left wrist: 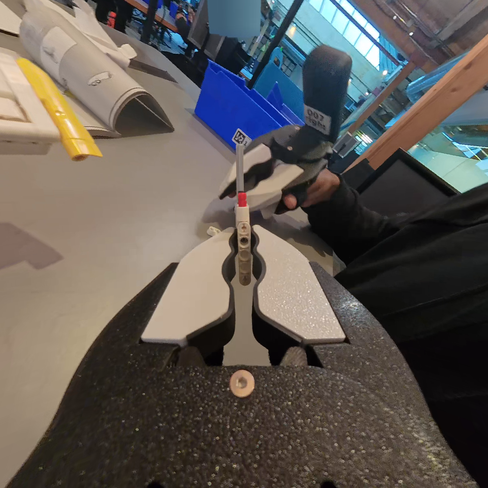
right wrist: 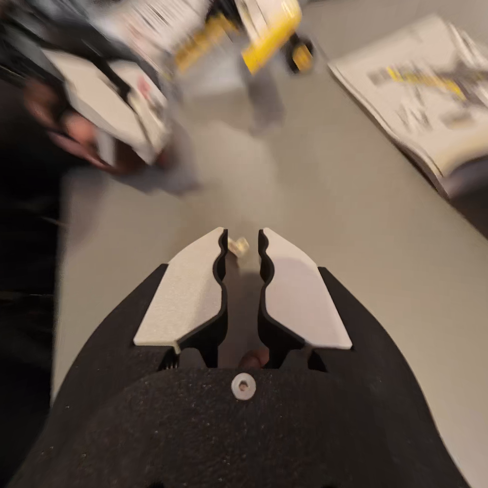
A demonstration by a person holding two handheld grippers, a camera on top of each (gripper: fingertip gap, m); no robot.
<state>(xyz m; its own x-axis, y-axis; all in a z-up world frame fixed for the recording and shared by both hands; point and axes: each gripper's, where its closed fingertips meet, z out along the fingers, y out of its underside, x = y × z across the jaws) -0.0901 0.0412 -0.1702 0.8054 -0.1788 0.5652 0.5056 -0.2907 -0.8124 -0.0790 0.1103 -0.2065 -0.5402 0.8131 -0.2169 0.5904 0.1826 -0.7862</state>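
Grey matte table (left wrist: 132,211) in a workshop bay, blue plastic bin (left wrist: 237,111) at 1 o'clock past the far edge, open printed instruction booklet (left wrist: 105,87) and long yellow plastic panel piece (left wrist: 58,111) at 10 o'clock.

Left gripper (left wrist: 244,232) clamped on a white perforated toy-brick beam (left wrist: 244,245), pads pressing both sides, beam pointing straight to 12 o'clock. Stacked on the beam's far end: white connector block (left wrist: 242,213), red bush (left wrist: 242,198), thin grey axle (left wrist: 239,169).

Right gripper (right wrist: 243,237) parted, low over the table. Small cream plastic connector piece (right wrist: 239,245) lying between the fingertips, against or very near the left pad, clear gap to the right pad: not gripped. Same piece probably the small white one (left wrist: 213,230) at 11 o'clock just beside the left gripper tips. Right wrist view heavily motion-blurred, so exact contact hard to confirm.

Judgement for a clean pick: steady first, centre the piece between both pads, keep tips square to the table, close slowly. Small light part, off-centre squeeze likely to flick it away.
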